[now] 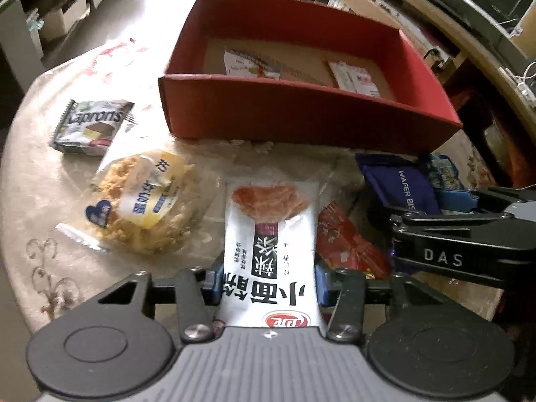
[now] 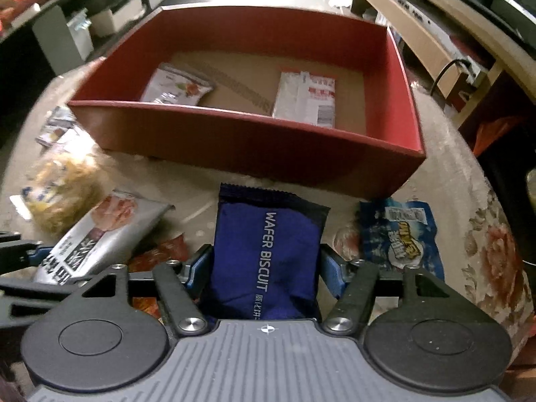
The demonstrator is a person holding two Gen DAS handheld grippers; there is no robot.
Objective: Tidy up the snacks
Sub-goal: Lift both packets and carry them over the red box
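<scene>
My left gripper [image 1: 268,284] is shut on a white spicy-strip packet [image 1: 271,234], holding it just in front of the red box [image 1: 301,117]. My right gripper [image 2: 264,268] is shut on a dark blue wafer biscuit packet [image 2: 264,251], also in front of the red box [image 2: 234,140]. The box holds two white packets [image 2: 177,85] [image 2: 306,98] on its cardboard floor. The right gripper and its blue packet [image 1: 402,184] show at the right of the left wrist view. The white packet [image 2: 100,231] shows at the left of the right wrist view.
On the round table lie a Kaprons packet [image 1: 90,127], a pork-floss bun in clear wrap [image 1: 144,201], a red packet [image 1: 348,244] and a light blue packet [image 2: 398,234]. The table edge is near on the left and right. Shelves and furniture stand beyond.
</scene>
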